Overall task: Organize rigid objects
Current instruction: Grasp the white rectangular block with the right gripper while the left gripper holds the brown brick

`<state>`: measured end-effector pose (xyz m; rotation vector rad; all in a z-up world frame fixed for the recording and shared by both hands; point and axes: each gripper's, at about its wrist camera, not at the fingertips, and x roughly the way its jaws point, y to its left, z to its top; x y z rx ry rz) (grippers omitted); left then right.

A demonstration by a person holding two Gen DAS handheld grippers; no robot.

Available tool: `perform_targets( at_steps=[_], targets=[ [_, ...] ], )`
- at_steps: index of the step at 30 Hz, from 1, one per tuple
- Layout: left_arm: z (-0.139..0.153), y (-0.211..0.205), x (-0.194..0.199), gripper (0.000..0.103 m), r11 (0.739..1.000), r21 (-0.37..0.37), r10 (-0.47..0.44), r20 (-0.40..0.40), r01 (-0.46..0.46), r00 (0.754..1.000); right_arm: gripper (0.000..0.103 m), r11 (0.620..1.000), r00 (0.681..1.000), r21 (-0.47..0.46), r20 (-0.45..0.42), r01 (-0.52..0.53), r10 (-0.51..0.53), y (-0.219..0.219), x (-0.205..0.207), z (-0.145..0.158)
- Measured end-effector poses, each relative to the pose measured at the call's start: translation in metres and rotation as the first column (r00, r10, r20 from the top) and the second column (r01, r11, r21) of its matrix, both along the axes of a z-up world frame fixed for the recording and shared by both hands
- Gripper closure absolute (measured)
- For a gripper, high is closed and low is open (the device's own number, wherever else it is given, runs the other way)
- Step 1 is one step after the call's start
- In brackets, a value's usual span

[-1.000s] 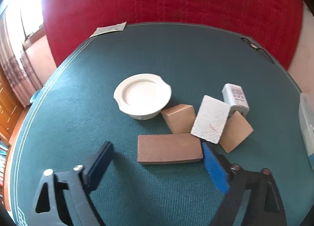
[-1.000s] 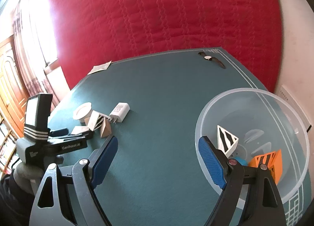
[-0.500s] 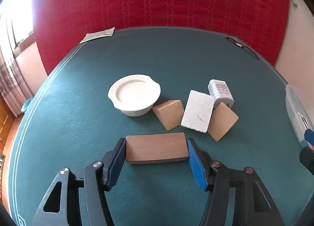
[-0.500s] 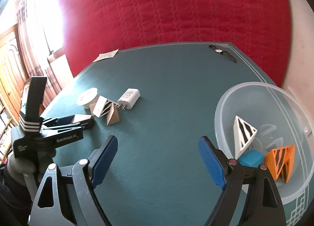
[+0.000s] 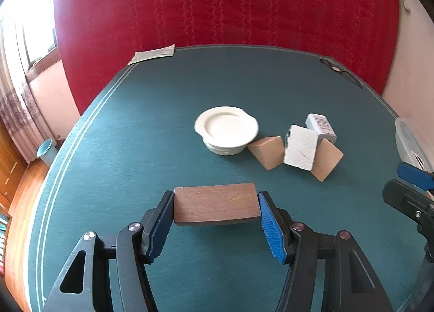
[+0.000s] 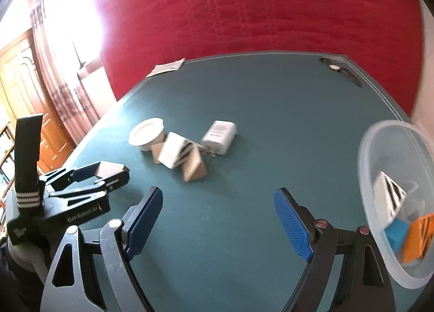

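My left gripper (image 5: 216,213) is shut on a flat brown wooden block (image 5: 215,206), with a blue pad pressed on each short end. Beyond it stand a white bowl (image 5: 226,129), two wooden wedges (image 5: 267,150) (image 5: 325,158), a white block (image 5: 301,149) and a white charger (image 5: 320,125), all bunched together. My right gripper (image 6: 219,195) hangs open over bare green felt with nothing between its fingers. The right wrist view shows the left gripper (image 6: 108,171) at the left, holding the block (image 6: 109,167).
A clear plastic bowl (image 6: 379,149) at the right table edge holds a striped white piece, a blue piece and an orange piece. A paper slip (image 5: 152,54) and a wristwatch (image 5: 339,70) lie at the far edge. The green felt table (image 5: 135,149) ends at a red backdrop.
The left gripper closed on the ends of the wooden block and drew it back from the pile. The right gripper swung left, from the plastic bowl toward the pile.
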<state>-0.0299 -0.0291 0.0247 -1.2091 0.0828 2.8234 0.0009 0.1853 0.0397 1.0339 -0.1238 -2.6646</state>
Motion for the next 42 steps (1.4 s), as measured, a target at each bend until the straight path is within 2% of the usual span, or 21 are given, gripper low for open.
perform_targets(
  at_steps=[3, 10, 16, 24, 32, 34, 36, 40, 42],
  targets=[
    [0.000, -0.008, 0.003, 0.039, 1.000, 0.006, 0.008, -0.004, -0.008, 1.000, 0.018, 1.000, 1.000, -0.007, 0.008, -0.018, 0.018, -0.011, -0.007, 0.001],
    [-0.001, -0.022, 0.006, 0.039, 1.000, 0.019, 0.022, -0.003, -0.022, 1.000, 0.018, 0.992, 0.997, -0.108, 0.044, -0.063, 0.068, -0.034, -0.030, 0.005],
    [-0.003, -0.034, 0.010, 0.039, 0.999, 0.026, 0.031, 0.003, -0.031, 1.000, 0.018, 0.987, 0.993, -0.123, 0.050, -0.101, 0.108, -0.064, -0.045, 0.001],
    [-0.008, -0.054, 0.006, 0.039, 0.996, 0.066, 0.053, 0.035, -0.056, 0.998, 0.019, 0.991, 0.991, -0.099, 0.092, -0.091, 0.100, -0.079, -0.068, -0.017],
    [-0.007, -0.058, 0.006, 0.039, 0.995, 0.091, 0.038, 0.031, -0.041, 0.999, 0.020, 0.999, 0.997, -0.009, 0.066, -0.035, 0.036, -0.077, -0.076, -0.019],
    [-0.006, -0.059, 0.006, 0.039, 0.995, 0.093, 0.037, 0.031, -0.040, 0.999, 0.027, 0.999, 0.997, 0.011, 0.071, -0.036, 0.035, -0.080, -0.077, -0.021],
    [-0.006, -0.059, 0.006, 0.039, 0.995, 0.091, 0.038, 0.029, -0.041, 0.999, 0.042, 0.998, 0.996, 0.042, 0.082, -0.047, 0.043, -0.085, -0.079, -0.025],
    [-0.006, -0.057, 0.005, 0.039, 0.995, 0.088, 0.036, 0.028, -0.038, 0.999, 0.052, 0.988, 0.997, 0.146, 0.065, -0.042, 0.032, -0.094, -0.081, -0.032],
    [-0.006, -0.055, 0.005, 0.039, 0.996, 0.086, 0.033, 0.027, -0.035, 0.999, 0.055, 0.987, 0.997, 0.159, 0.066, -0.039, 0.029, -0.095, -0.083, -0.032]
  ],
)
